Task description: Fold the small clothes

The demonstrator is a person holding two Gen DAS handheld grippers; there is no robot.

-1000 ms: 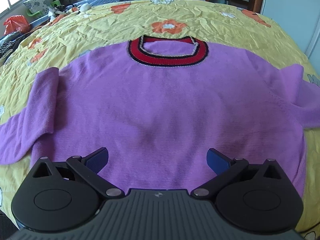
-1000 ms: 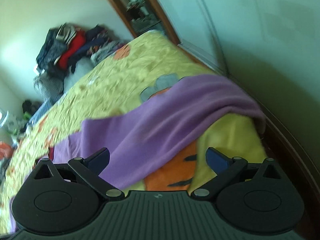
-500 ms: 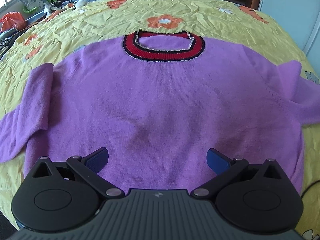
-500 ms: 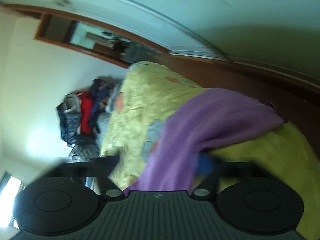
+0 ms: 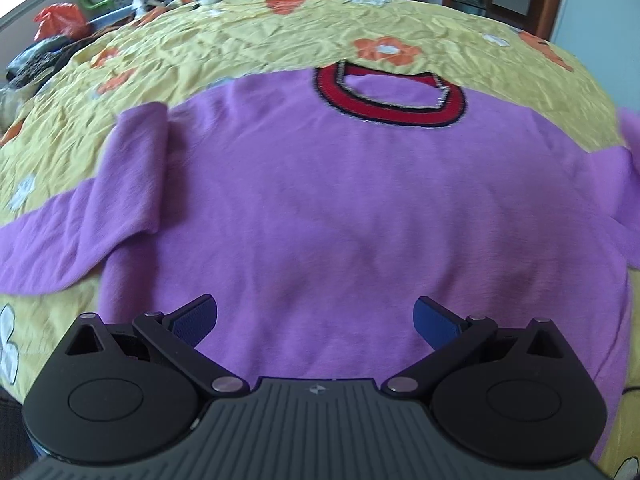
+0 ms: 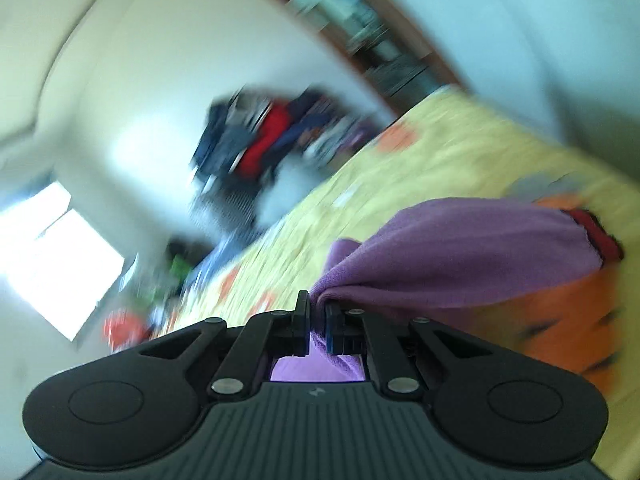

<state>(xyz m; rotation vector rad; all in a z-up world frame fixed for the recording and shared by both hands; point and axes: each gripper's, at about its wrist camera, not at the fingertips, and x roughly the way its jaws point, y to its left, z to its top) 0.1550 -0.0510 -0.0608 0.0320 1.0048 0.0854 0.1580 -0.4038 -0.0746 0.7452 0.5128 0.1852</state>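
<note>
yellow floral bedspread (image 5: 240, 36), bright window (image 6: 60, 264), pale walls (image 6: 140, 60)

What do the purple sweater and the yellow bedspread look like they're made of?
Sweater: seemingly a soft, matte fine knit, slightly fuzzy, with a ribbed red collar; it bunches limply in the right claw. Bedspread: likely thin woven cotton, matte, sharply creased all over.

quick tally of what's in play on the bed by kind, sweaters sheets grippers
purple sweater: 1
yellow floral bedsheet: 1
grippers: 2, left gripper open over the sweater, right gripper shut on the sweater's sleeve
total: 4
</note>
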